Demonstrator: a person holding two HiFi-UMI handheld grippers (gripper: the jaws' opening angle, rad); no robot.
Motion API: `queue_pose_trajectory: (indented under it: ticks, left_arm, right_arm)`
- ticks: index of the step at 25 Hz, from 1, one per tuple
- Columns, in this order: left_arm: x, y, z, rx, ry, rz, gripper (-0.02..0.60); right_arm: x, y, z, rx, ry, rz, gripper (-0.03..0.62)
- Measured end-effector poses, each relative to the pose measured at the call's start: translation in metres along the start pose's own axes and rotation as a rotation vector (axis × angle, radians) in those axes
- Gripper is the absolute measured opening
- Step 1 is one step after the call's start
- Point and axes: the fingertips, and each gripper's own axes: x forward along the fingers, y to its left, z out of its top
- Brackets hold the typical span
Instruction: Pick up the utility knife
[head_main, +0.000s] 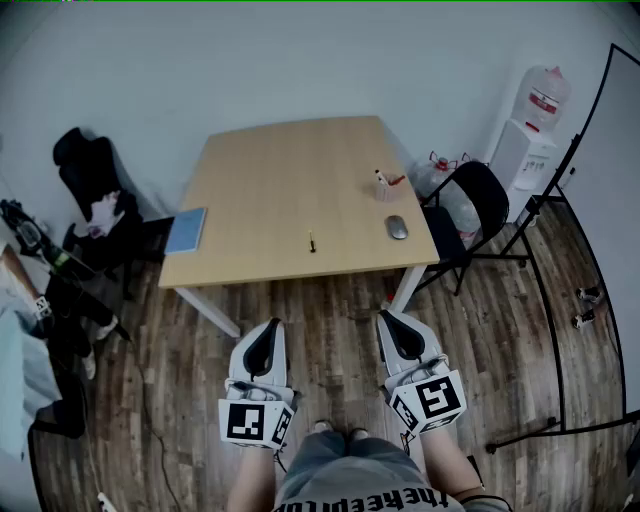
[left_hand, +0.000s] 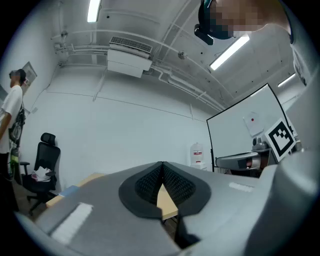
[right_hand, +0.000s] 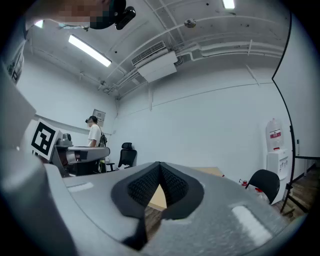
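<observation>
Left gripper (head_main: 266, 328) and right gripper (head_main: 392, 320) are closed, empty, well apart from the presumed utility knife (head_main: 312, 241).

Left claw (head_main: 268, 324), right claw (head_main: 386, 317) (grey, black-padded)

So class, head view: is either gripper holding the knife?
No, the knife lies on the table, while the left gripper and right gripper hang short of its near edge.

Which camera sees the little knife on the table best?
The head view: the utility knife lies in plain sight on the table, though it looks tiny. Both gripper views show only a sliver of the table, and no knife.
</observation>
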Motion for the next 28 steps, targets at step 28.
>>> queue_pose_trajectory:
  ticks: [28]
  left_arm:
    - [0.013, 0.063, -0.011, -0.030, -0.005, -0.042, 0.020]
  right_arm:
    - [0.053, 0.030, -0.007, 0.018, 0.017, -0.032, 0.003]
